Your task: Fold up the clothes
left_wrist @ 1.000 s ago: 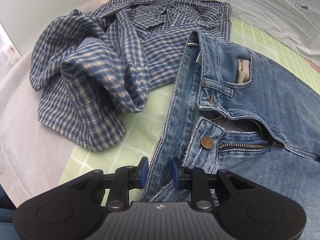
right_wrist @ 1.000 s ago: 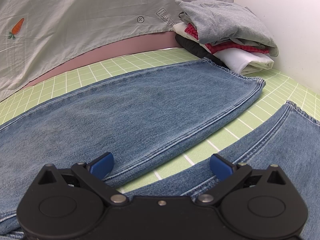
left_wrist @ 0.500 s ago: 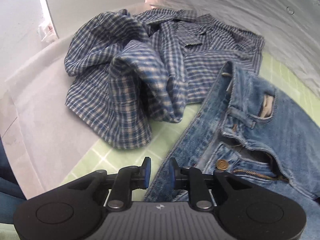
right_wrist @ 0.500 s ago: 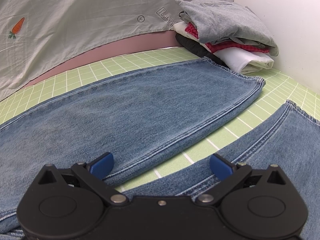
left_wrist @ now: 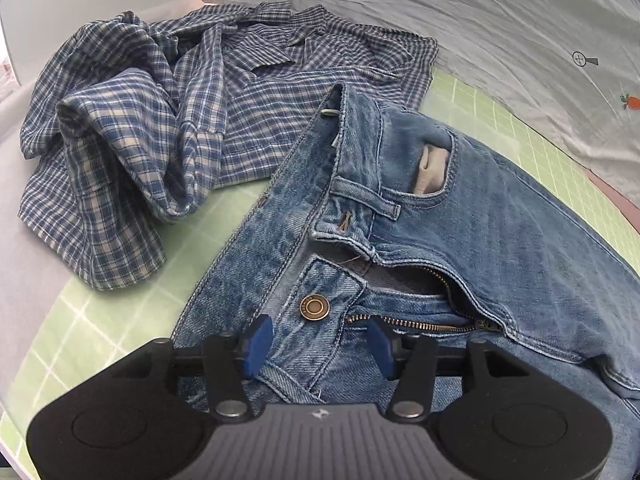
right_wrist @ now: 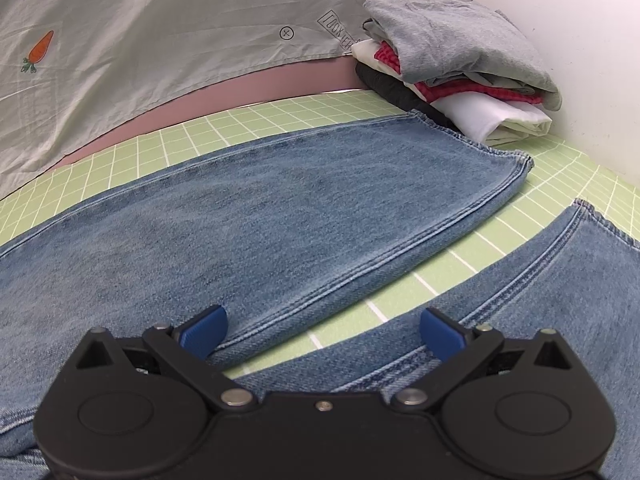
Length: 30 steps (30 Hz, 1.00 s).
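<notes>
Blue jeans lie flat on a green grid mat, waistband toward the left, fly unzipped, brass button showing. My left gripper hovers over the waistband by the button. Its jaws are opening, with denim under them but not pinched. In the right wrist view both jean legs stretch across the mat, hems at the right. My right gripper stands open, straddling the gap between the two legs, nothing held.
A crumpled blue plaid shirt lies left of the jeans' waistband, partly under it. A stack of folded clothes sits at the far right corner by a white wall. A grey carrot-print cloth hangs along the back.
The left gripper has shifted right over the jeans' button area and its jaws have spread from nearly shut to apart. The right gripper has stayed still.
</notes>
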Motion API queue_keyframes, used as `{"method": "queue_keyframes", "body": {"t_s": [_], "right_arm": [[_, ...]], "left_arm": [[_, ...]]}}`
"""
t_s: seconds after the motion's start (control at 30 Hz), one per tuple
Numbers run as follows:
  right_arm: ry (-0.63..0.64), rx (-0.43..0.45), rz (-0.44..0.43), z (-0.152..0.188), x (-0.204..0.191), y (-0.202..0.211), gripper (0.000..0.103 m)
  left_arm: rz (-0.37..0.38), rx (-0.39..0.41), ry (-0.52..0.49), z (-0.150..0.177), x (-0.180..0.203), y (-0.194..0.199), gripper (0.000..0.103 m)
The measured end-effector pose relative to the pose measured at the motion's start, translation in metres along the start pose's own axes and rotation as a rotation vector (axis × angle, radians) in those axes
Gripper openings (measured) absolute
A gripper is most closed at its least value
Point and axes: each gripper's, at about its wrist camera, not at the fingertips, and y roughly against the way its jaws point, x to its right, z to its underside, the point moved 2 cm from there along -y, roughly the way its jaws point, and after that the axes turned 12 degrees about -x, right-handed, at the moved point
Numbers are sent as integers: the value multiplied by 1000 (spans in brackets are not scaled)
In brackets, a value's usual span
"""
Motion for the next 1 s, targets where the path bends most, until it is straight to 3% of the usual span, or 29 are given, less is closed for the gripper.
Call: {"method": "queue_keyframes", "body": {"t_s": [0.13, 0.2, 0.27, 0.3, 0.37, 0.53, 0.7, 0.77, 0.9, 1.0], "right_arm": [[0, -28, 12, -3, -1, 1, 103], [2, -47, 20, -6, -2, 1, 103], [1, -63, 24, -7, -3, 1, 103], [1, -70, 25, -8, -2, 1, 103], [6, -86, 28, -10, -2, 1, 103], [52, -110, 38, -12, -7, 5, 103], [75, -113, 29, -8, -10, 9, 103], [77, -114, 23, -8, -10, 10, 103], [84, -110, 15, -6, -8, 12, 103], [120, -92, 11, -2, -7, 16, 103]], "left_arm": [[3, 15, 33, -1, -4, -1, 26], [10, 20, 40, -2, -5, -1, 22], [-36, 44, 7, 0, 1, 4, 20], [-78, 66, -12, 0, 4, 9, 4], [-120, 107, -25, -1, 6, 20, 6], [-135, 146, 6, -5, 3, 32, 7], [-108, 91, 141, -2, -16, 6, 7], [-113, 94, 138, -2, -15, 5, 8], [-140, 78, 122, -4, -11, 7, 16], [-138, 86, 127, -3, -9, 16, 34]]}}
